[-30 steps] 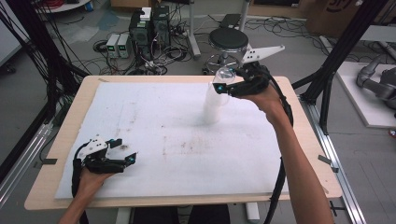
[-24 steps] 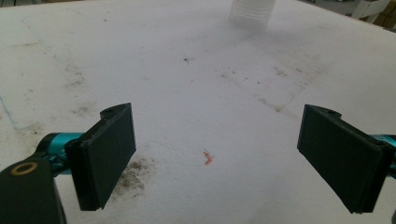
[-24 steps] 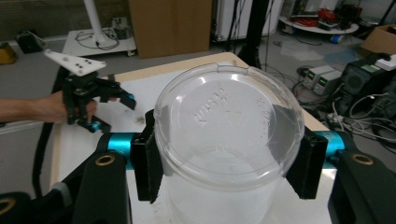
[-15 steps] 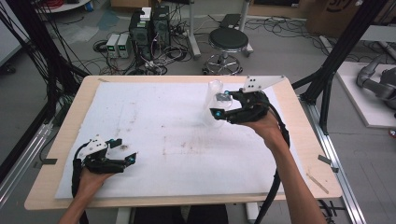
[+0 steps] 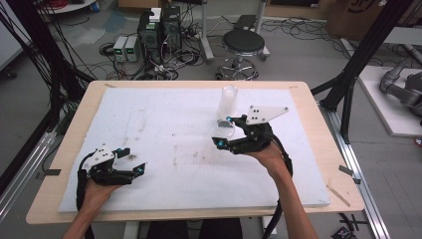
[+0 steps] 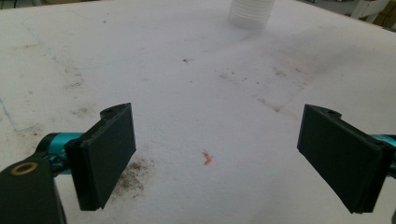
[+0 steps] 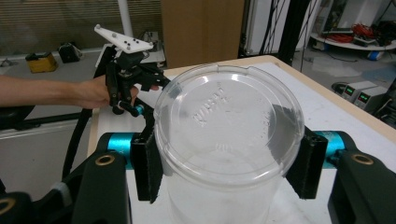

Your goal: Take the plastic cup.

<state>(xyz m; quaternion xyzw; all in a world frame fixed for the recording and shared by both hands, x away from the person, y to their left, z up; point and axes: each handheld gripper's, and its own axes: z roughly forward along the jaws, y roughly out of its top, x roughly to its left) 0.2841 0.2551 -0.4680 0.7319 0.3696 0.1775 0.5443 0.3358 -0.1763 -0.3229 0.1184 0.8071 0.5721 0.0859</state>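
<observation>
Toward two o'clock on the table (image 5: 318, 149), the right gripper (image 5: 225, 131) clamps a clear cup (image 7: 226, 140) that probably could slip sideways, while the left gripper (image 5: 130, 160) rests wide apart.

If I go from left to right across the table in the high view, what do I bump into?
Left gripper, open on the white mat → clear plastic cup clamped in the right gripper → bare wooden table edge.

Wooden table (image 5: 318, 124), stained white mat (image 5: 164, 124), clear cup stack (image 5: 228, 102)
</observation>
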